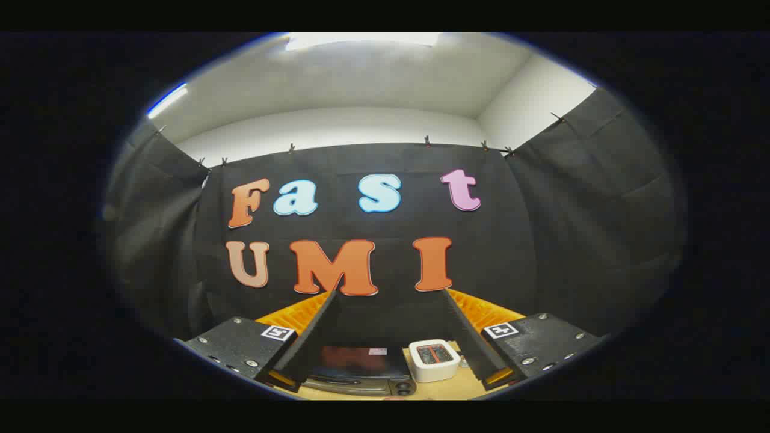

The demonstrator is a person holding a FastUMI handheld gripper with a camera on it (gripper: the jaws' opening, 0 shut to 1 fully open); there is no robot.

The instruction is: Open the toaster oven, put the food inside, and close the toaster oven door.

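black toaster oven [359, 370] with dark glass door sits low between the gripper [391, 294] fingers, on the wooden table [439, 391]. small white toaster [434, 359] just beside it. fingers spread wide, holding nothing.

1 toaster oven [360, 370], 1 white slot toaster [434, 359], 1 wooden table [433, 391], 1 gripper [391, 294], fingers spread wide

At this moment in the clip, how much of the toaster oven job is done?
Nothing looks done yet. The toaster oven sits on the wooden table with its door seemingly shut, beside a white toaster. The tongs are held open above both, gripping nothing, their fingers spread wide. I can't tell where the food is. Opening the door, loading the food and closing the door all remain.
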